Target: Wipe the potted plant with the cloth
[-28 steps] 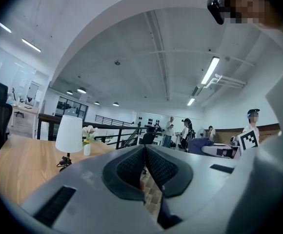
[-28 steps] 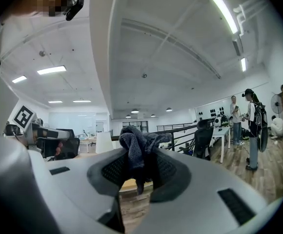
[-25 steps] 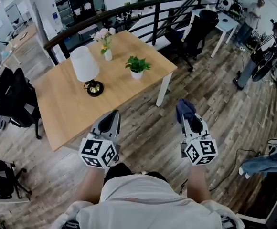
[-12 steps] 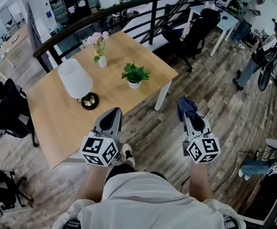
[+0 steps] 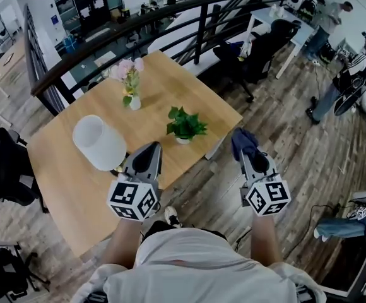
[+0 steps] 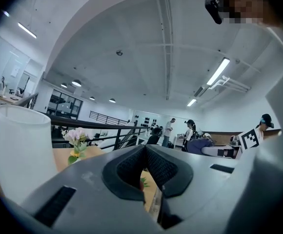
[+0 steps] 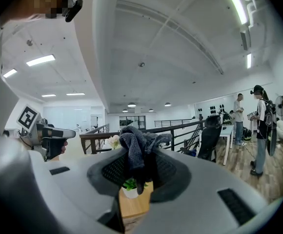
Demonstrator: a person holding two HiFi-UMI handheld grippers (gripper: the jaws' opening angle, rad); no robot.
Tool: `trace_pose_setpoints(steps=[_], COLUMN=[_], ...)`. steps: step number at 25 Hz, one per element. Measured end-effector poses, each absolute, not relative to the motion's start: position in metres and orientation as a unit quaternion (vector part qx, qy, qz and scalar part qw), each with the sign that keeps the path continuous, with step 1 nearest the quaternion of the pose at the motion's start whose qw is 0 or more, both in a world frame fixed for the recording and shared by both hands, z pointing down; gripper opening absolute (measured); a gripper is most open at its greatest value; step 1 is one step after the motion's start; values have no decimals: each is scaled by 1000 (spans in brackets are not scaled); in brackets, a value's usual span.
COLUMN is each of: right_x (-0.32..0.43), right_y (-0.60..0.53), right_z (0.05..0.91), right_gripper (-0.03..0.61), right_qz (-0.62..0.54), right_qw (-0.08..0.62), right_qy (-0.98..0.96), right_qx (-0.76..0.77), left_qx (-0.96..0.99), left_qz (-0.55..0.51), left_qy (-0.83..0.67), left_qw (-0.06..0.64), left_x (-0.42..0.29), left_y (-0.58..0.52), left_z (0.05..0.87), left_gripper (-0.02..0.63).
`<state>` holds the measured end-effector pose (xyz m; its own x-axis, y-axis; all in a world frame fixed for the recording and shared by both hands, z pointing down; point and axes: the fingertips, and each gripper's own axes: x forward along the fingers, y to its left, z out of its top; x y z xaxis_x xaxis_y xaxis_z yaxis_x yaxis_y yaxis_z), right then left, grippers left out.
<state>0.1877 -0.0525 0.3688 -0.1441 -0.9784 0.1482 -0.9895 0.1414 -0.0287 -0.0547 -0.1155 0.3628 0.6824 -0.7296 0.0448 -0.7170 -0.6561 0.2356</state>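
The small green potted plant (image 5: 184,125) in a white pot stands near the right corner of the wooden table (image 5: 170,84). It shows low between the jaws in the right gripper view (image 7: 130,185). My right gripper (image 5: 246,151) is held over the floor just right of the plant. It is shut on a dark blue cloth (image 5: 243,141), which bunches up above its jaws (image 7: 136,147). My left gripper (image 5: 149,150) is shut and empty, over the table's near edge left of the plant. In its own view the left gripper (image 6: 145,149) shows its pads pressed together.
A white-shaded lamp (image 5: 99,142) stands on the table just left of my left gripper. A vase of pink flowers (image 5: 130,84) stands behind the plant. A black railing (image 5: 170,11) runs past the table's far side. A black office chair (image 5: 259,43) and people (image 5: 350,74) are at the right.
Both grippers have moved forward together toward the table, so the plant and the lamp now lie much closer to them. The left gripper has come over the table's edge. The grips are unchanged.
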Motion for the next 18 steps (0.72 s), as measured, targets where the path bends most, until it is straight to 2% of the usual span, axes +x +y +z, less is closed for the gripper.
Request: trace_pose_setpoints(steps=[11,18], right_x=[172,188], right_y=[-133,-184], right_z=[391,412], right_gripper=[149,149], right_qz=[83,113], right_qw=[79,88], right_qy=[-763,-786], right_qx=[636,601], left_qx=[911,892], left_qz=[-7,6], left_qy=[-384,-411], left_qw=[150,185], left_x=[-45,-31], left_y=[-181,-219], left_z=[398,421], left_gripper=[17,17])
